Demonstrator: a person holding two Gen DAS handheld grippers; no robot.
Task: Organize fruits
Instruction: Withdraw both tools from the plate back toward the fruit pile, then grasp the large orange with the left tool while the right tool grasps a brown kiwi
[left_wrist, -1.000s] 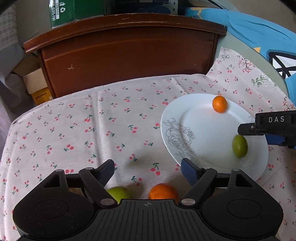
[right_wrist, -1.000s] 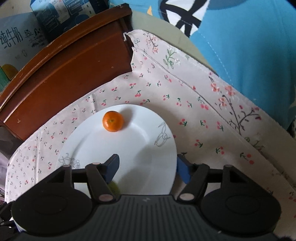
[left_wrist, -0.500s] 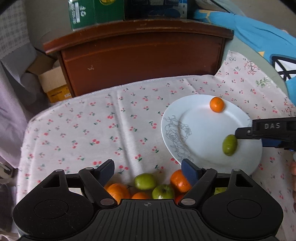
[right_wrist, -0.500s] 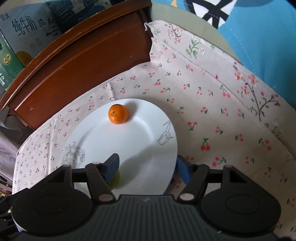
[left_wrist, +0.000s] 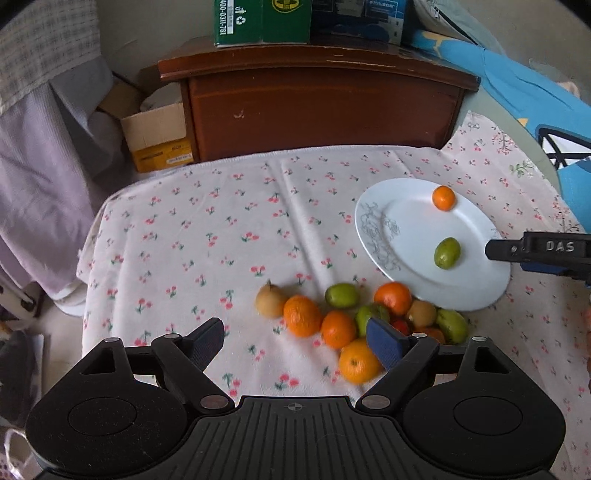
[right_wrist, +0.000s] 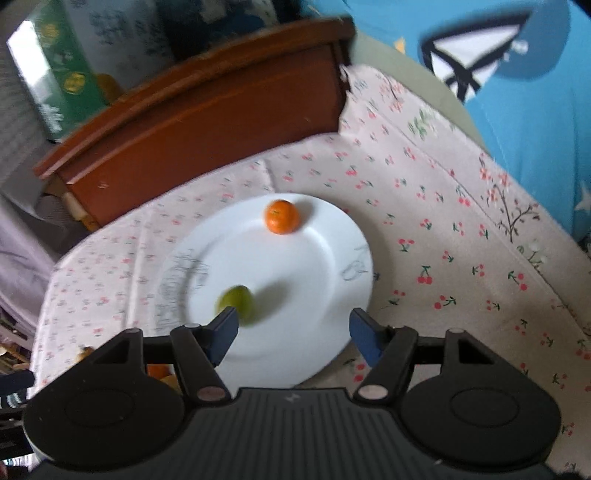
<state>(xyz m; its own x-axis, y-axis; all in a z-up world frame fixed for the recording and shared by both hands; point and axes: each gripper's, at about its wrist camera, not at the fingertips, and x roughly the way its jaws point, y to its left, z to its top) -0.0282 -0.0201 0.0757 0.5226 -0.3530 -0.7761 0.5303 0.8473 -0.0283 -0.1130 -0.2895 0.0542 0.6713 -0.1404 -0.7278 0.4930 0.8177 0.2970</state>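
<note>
Dark wooden cabinet (left_wrist: 317, 107) behind cherry-print tablecloth (left_wrist: 229, 236)

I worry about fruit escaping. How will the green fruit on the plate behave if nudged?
The green fruit looks smooth and oval, so it would probably roll. The plate seems shallow and glossy, so its rim may barely stop it. Likely firm enough for a gentle grip.

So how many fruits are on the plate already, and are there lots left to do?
Two are done: a small orange and a green fruit sit on the white plate. Nothing is in hand: the left tongs, whose jaws have just been opening, and the right tongs are both open and empty. Most is left: a pile of oranges and green and brown fruits lies on the cherry tablecloth.
</note>
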